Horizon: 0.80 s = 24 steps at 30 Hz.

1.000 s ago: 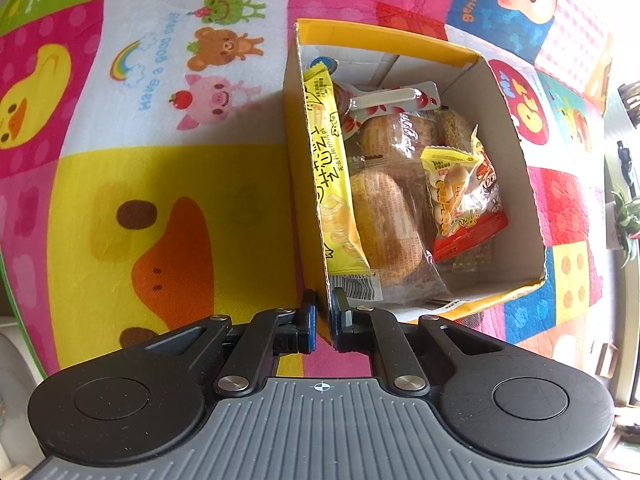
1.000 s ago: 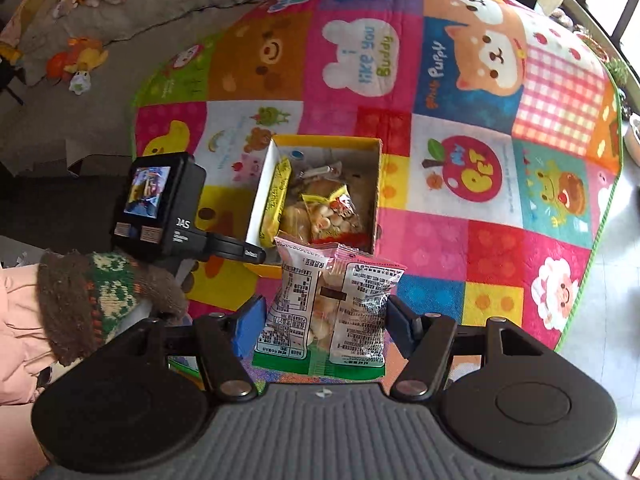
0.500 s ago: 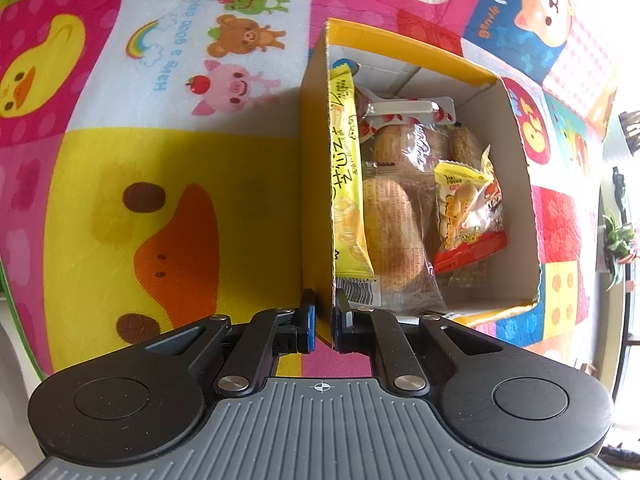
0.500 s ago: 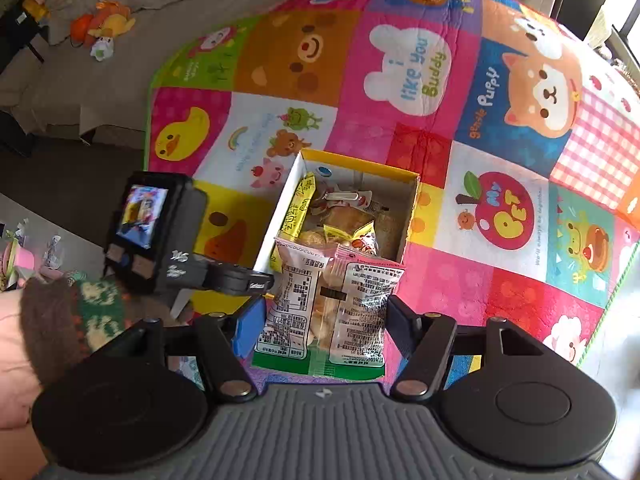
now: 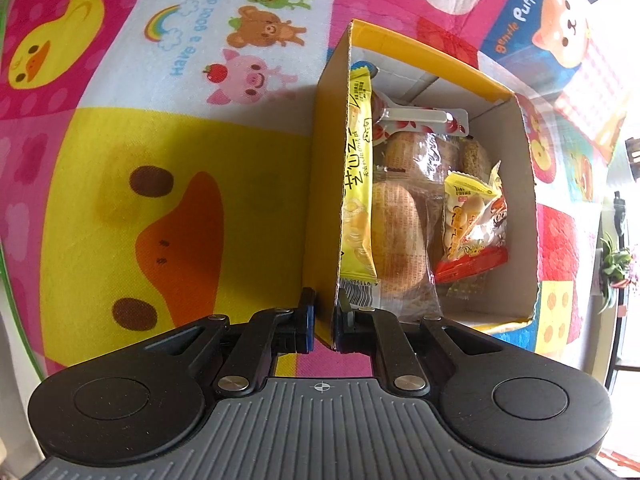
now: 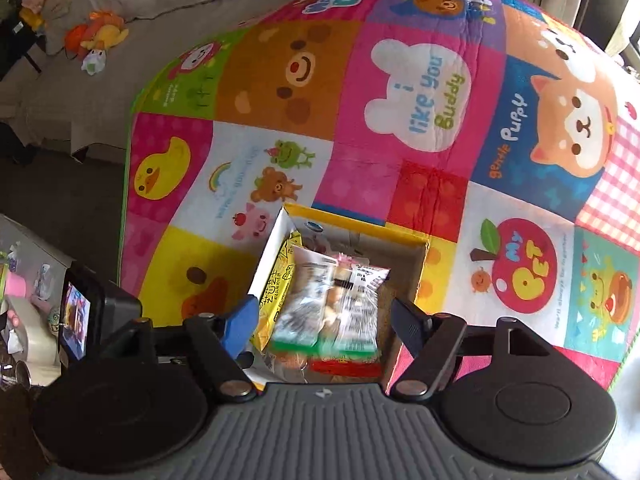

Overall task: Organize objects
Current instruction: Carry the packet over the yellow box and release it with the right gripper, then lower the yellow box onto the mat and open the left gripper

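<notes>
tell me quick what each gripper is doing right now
Left gripper: shut on the box wall.
Right gripper: open, with the blurred snack bag between its fingers, apparently let go over the box.

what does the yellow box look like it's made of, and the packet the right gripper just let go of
Yellow box: apparently cardboard, matte, going by its thin raw-edged walls and folded seams.
Snack packet: probably glossy printed plastic film with a crimped top edge, though blurred, between the open right gripper fingers.
</notes>
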Motion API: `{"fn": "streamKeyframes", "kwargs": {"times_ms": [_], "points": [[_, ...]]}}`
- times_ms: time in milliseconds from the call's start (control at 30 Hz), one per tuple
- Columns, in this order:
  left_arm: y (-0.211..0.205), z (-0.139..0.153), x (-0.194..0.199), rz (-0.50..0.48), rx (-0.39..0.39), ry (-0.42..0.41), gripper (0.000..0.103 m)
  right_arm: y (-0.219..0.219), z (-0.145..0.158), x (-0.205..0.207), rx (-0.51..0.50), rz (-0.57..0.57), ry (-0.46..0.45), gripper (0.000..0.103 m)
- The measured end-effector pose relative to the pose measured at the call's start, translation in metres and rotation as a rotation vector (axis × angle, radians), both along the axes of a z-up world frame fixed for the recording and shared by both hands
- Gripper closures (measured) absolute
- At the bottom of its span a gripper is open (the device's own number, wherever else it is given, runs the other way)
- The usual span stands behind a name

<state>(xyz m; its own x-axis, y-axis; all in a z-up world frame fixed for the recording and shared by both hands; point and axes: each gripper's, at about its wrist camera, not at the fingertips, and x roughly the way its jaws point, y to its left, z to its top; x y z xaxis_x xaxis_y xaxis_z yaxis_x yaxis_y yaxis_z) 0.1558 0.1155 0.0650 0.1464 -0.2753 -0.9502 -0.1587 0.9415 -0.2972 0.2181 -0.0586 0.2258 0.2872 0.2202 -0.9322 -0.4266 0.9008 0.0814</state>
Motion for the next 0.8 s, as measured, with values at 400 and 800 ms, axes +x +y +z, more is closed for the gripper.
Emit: {"fn": "streamKeyframes", "kwargs": {"times_ms": [400,800], "points": [[-0.015,0.002,0.017,-0.003,0.078,0.028,0.094,-0.056,-0.088,-0.047,-0.152,0.143,0.131,0.035],[-0.062,0.007,0.078,-0.028,0.1,0.012,0.094,-0.095,-0.105,-0.001,-0.039,0.045,0.059,0.051]]}}
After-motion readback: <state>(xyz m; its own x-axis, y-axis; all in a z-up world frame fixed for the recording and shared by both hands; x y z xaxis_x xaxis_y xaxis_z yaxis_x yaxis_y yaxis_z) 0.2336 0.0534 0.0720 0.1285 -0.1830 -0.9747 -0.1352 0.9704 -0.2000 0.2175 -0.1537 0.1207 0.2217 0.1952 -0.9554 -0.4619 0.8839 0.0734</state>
